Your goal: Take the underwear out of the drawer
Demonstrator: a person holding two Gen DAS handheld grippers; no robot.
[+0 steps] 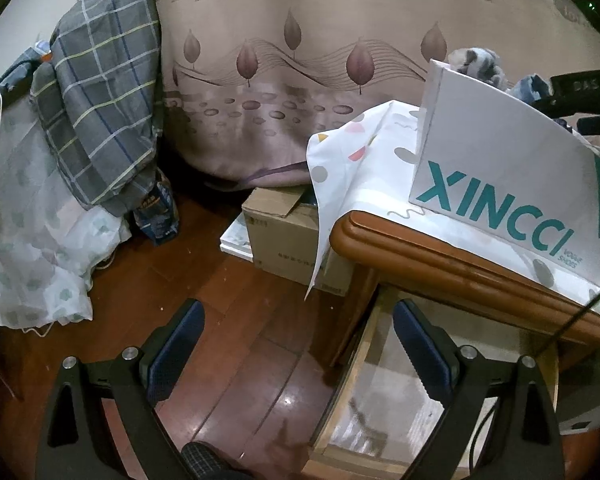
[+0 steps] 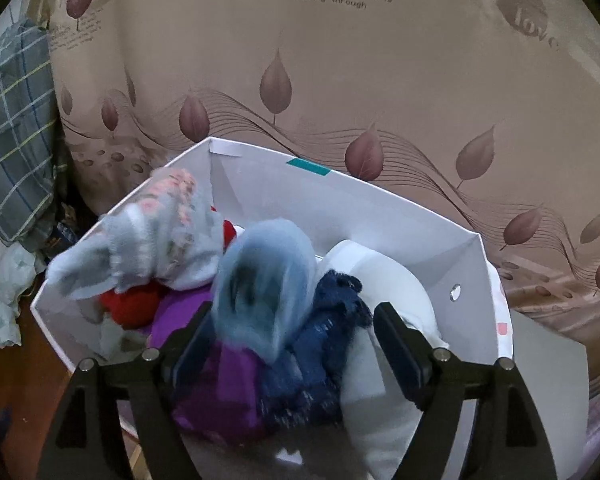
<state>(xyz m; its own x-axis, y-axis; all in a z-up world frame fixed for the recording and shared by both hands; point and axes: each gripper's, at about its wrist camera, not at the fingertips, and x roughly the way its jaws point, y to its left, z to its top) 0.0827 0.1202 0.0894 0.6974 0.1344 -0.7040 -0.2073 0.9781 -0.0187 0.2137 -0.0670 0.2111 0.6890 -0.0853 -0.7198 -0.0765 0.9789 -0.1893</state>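
In the left wrist view an open wooden drawer (image 1: pixel 352 392) sits under the desk top, its light inside showing through a glassy pane; I see no underwear in it. My left gripper (image 1: pixel 300 344) is open and empty above the drawer's left edge. In the right wrist view my right gripper (image 2: pixel 292 344) is open over a white box (image 2: pixel 380 216) full of garments. A blurred light-blue piece (image 2: pixel 268 280) hangs between the fingers, apart from the pads. Purple (image 2: pixel 224 392), dark blue (image 2: pixel 324 344), white (image 2: pixel 380 280), red (image 2: pixel 132 304) and grey floral (image 2: pixel 168 228) garments lie in the box.
The white XINCCI box (image 1: pixel 512 184) stands on the cloth-covered desk (image 1: pixel 440 248). A cardboard carton (image 1: pixel 288 236) sits on the wooden floor (image 1: pixel 228 340). A plaid grey cloth (image 1: pixel 100 96) hangs at left. A leaf-print curtain (image 1: pixel 300 60) fills the back.
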